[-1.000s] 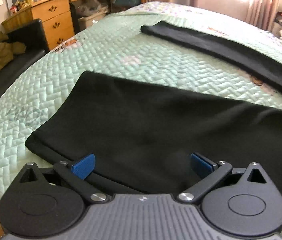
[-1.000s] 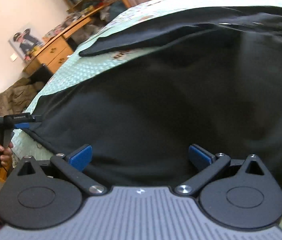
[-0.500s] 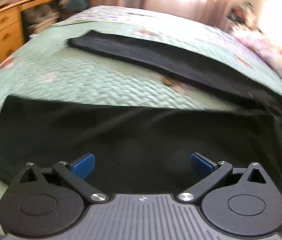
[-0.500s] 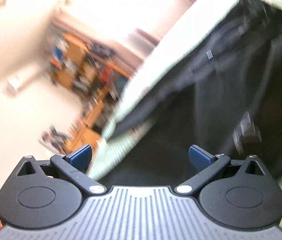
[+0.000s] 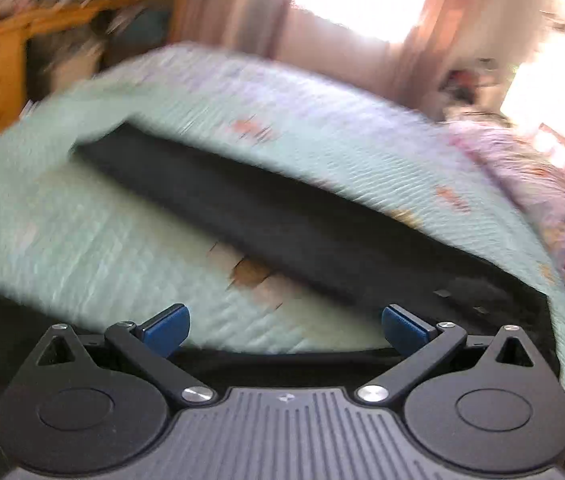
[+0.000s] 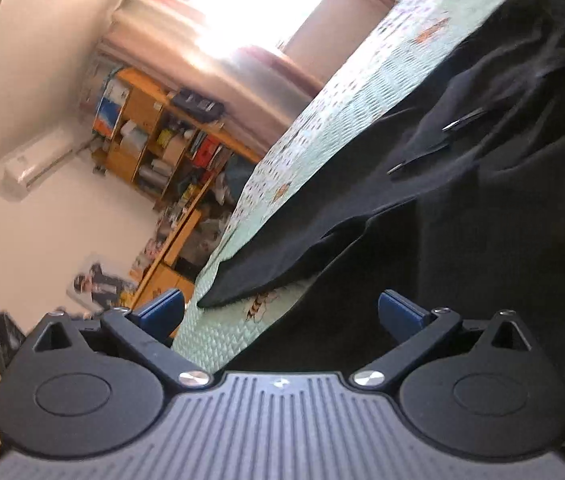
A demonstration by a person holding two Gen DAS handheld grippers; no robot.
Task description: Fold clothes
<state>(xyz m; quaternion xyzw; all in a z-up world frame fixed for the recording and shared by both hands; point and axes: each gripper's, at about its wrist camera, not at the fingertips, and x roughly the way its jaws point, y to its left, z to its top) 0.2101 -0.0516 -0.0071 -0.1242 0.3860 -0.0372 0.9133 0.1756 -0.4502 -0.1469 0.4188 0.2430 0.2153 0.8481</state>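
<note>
- The left gripper (image 5: 285, 322) has its blue pads spread wide with nothing between them; it hangs over the quilted mint bedspread (image 5: 94, 236), the view smeared by blur
- The right gripper (image 6: 280, 312) is likewise spread apart and empty, rolled steeply to one side above the near fabric
- The task's thing, black trousers (image 6: 502, 208), lies flat across the bed; the far leg (image 5: 282, 216) runs as a long dark strip with a bare band of bedspread between it and the near leg (image 6: 362, 320)
- The step in hand looks like choosing a grip before the first fold: I would level both grippers, then pinch the near leg at its hem and near the waist, taking both layers
- Lifting low and carrying that leg over onto the far one, seams matched, should keep creases out
- The bed edge drops off just beside the right gripper; wooden shelves (image 6: 154, 148) stand well apart
- Open bedspread beyond the far leg leaves room
</note>
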